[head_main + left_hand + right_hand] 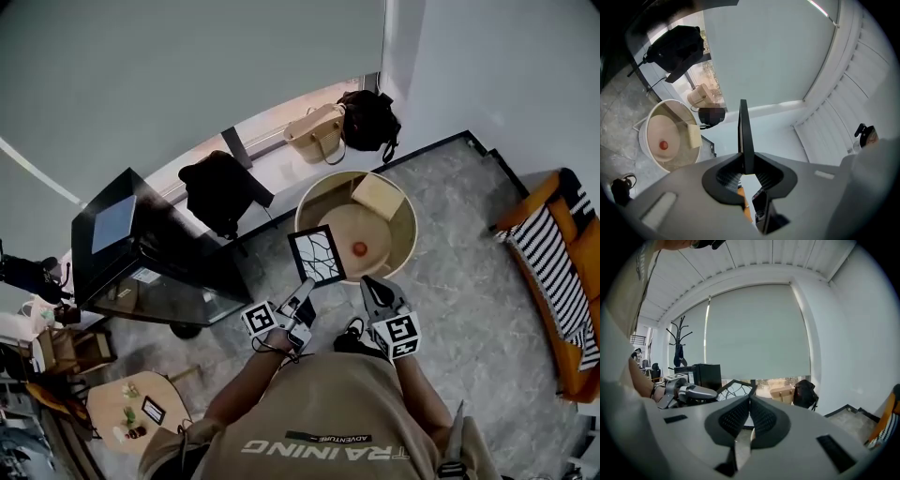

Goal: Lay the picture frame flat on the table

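1. The left gripper (307, 285) has its jaws closed on the picture frame (317, 255). It pinches the frame at the lower edge, so the frame rises from the jaws as a thin upright panel. In the left gripper view the frame (744, 133) shows edge-on between the pads (761, 177), which fits a narrow grip on a thin rim.

2. The frame is in the air, not on anything. In the head view it hangs in front of the person, over the near rim of the round table (411, 230), with its patterned face tilted up towards the camera. An edge grip probably leaves the broad back free to go down first.

3. The right gripper (370, 284) has its jaws closed together with nothing between them. It sits just beside the left one, clear of the frame. In its own view the frame (736, 389) and the left gripper (693, 393) lie ahead and to the left. It looks ready to steady the frame rather than carry it.

4. The table already holds a small red ball (359, 248) and a pale block (378, 195). The bare patch on the near side is the likely landing spot.

5. The laying down is not yet done. The frame has to tip from upright to flat without striking the ball.
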Demonstrator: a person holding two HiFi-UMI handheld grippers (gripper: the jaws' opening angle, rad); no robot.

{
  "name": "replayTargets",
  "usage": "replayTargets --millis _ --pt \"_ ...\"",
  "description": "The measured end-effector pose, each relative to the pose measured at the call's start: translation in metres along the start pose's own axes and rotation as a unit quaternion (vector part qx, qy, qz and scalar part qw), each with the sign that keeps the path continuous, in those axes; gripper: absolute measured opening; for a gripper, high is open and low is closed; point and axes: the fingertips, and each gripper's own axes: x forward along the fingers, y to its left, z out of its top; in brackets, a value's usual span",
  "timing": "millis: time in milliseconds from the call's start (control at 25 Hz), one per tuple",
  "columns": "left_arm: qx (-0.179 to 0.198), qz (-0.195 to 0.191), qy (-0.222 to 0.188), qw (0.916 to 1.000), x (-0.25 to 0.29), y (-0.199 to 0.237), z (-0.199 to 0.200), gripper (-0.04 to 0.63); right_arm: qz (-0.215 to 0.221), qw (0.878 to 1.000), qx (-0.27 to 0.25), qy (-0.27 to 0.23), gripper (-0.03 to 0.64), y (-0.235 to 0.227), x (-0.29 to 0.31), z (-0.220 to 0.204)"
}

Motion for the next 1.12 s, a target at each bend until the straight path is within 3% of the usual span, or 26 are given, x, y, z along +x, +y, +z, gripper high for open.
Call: replayTargets --millis 200,480,680,1120 --pt "-0.005 0.007 -0.009 0.9999 0.049 0.008 0.012 0.075 0.011 1.0 -0.007 -0.017 0.008 -0.051 0.025 0.01" --pt "0.007 0.016 -0.007 0.9998 0.101 0.02 0.027 0.075 0.015 0.999 0.035 -0.009 0.008 -0.11 0.044 0.0" --pt "0.002 0.021 -0.002 0.9998 0.117 0.025 0.038 0.075 0.002 0.998 0.069 0.008 0.008 -0.124 0.051 -0.013" --pt "-0.03 0.021 0.03 0.9989 0.163 0.065 0.096 0.075 -0.014 0.997 0.063 0.041 0.008 -0.144 0.13 -0.02"
